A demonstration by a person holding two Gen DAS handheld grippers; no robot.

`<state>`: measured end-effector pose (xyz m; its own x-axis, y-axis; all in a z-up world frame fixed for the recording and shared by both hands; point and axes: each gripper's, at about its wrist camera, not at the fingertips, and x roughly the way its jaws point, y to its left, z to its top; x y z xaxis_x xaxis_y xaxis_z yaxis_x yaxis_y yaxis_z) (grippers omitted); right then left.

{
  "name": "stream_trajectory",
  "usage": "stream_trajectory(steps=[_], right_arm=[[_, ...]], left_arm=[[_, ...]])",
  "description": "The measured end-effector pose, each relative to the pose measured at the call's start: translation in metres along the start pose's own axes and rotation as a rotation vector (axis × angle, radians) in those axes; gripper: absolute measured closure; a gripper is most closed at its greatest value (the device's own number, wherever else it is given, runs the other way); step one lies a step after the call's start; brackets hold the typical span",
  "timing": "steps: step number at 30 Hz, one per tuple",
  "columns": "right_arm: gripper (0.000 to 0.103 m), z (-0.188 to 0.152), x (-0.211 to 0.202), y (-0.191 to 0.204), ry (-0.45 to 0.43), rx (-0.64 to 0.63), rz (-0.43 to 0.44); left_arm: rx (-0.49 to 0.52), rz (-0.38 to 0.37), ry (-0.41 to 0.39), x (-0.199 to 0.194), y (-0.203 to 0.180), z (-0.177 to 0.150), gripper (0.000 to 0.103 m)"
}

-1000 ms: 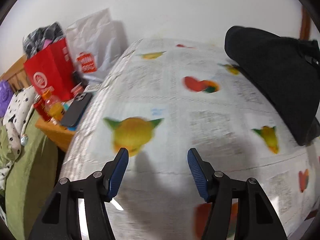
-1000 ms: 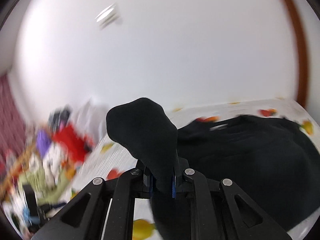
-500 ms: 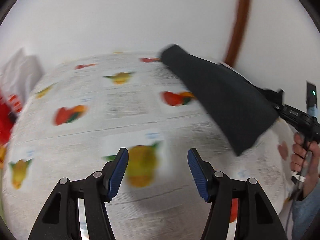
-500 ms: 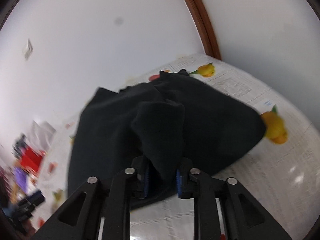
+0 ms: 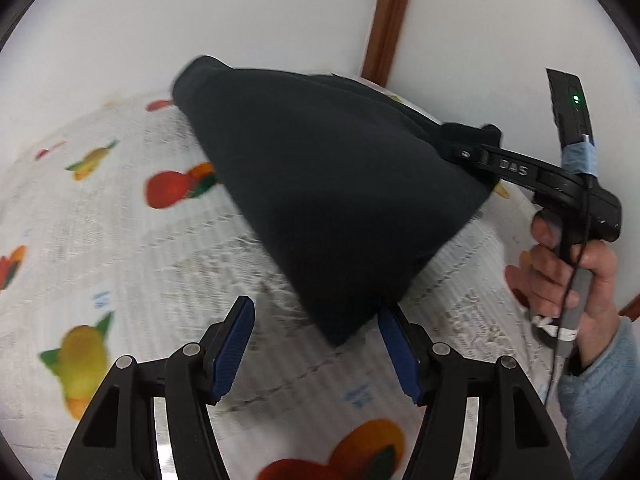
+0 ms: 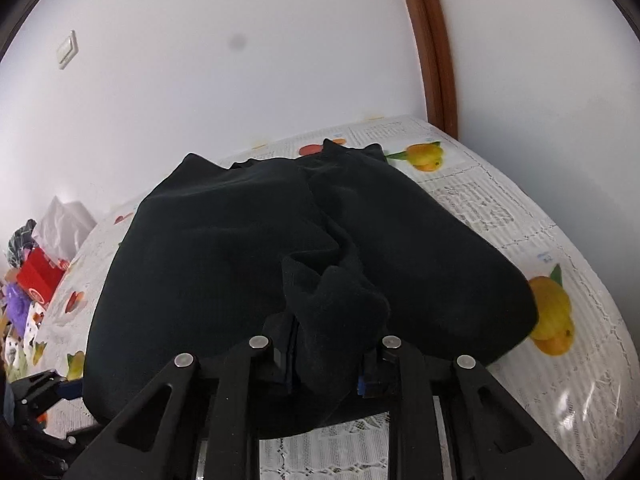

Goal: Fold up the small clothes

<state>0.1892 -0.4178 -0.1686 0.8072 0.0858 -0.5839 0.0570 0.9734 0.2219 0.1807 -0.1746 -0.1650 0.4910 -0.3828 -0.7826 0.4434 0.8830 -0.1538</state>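
Black garment (image 6: 248, 264), a soft knit piece, lies spread over the middle of the table, and I have a bunched fold of it clamped between the jaws of my right gripper (image 6: 326, 376) at the bottom centre of the right wrist view; those jaws have just been closing a little on the cloth. In the left wrist view the garment (image 5: 340, 200) rises like a dark tent from lower centre to the right, where the right gripper (image 5: 472, 156) pinches it, held by a hand (image 5: 568, 272) in a light blue sleeve (image 5: 604, 392). My left gripper (image 5: 316, 344) stands released, blue ribbed pads apart; the garment's lower corner hangs just by the right pad, and I cannot tell whether they touch. Under everything is a white lace-patterned tablecloth (image 6: 500, 208) printed with fruit. Behind it is a plain white wall (image 6: 240, 80) with a brown wooden frame (image 6: 436, 60) at upper right, and a pile of colourful bags (image 6: 36, 272) at the left edge.
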Motion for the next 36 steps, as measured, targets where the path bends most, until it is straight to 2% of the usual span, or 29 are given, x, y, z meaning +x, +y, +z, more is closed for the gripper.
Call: stream_trajectory(steps=[2,4,5,6,7,9,12,18,23,27,29,31,34,36], right_arm=[[0.084,-0.002,0.003,0.005,0.002,-0.021,-0.013],[0.084,-0.002,0.006,0.007,0.006,-0.028,-0.023],[0.084,-0.002,0.006,0.006,0.008,-0.021,-0.024],[0.084,-0.001,0.006,0.007,0.013,-0.010,-0.020],[0.084,-0.001,0.006,0.007,0.019,-0.002,-0.015],[0.085,0.000,0.005,0.013,0.026,-0.016,-0.016],[0.086,-0.004,0.003,0.035,0.035,-0.074,0.015],[0.086,-0.018,0.006,0.099,0.043,-0.117,0.110],[0.086,-0.031,0.009,0.161,0.057,-0.157,0.218],[0.086,-0.039,0.008,0.196,0.062,-0.178,0.286],[0.087,-0.041,-0.004,0.196,0.028,-0.162,0.315],[0.087,-0.041,-0.021,0.171,-0.035,-0.067,0.365],[0.087,-0.043,-0.020,0.142,-0.001,0.037,0.395],[0.087,-0.050,-0.015,0.136,0.041,0.026,0.360]], left_arm=[[0.005,-0.016,-0.012,-0.001,-0.007,-0.002,0.043],[0.029,0.034,-0.031,-0.002,-0.015,-0.001,0.046],[0.040,0.061,-0.034,0.000,-0.016,0.000,0.052],[0.036,0.080,-0.023,0.002,-0.015,0.000,0.065],[0.022,0.054,-0.013,0.002,-0.012,0.000,0.075],[-0.029,0.017,-0.022,-0.004,-0.002,-0.003,0.083],[-0.059,0.041,-0.039,-0.017,0.015,-0.008,0.088],[-0.187,0.063,-0.068,-0.055,0.074,-0.034,0.090],[-0.240,0.149,-0.090,-0.097,0.119,-0.072,0.090],[-0.270,0.191,-0.079,-0.116,0.139,-0.099,0.089],[-0.279,0.200,-0.081,-0.122,0.143,-0.106,0.088],[-0.283,0.194,-0.083,-0.123,0.148,-0.108,0.088],[-0.246,0.193,-0.081,-0.122,0.140,-0.108,0.088],[-0.209,0.214,-0.080,-0.115,0.129,-0.100,0.085]])
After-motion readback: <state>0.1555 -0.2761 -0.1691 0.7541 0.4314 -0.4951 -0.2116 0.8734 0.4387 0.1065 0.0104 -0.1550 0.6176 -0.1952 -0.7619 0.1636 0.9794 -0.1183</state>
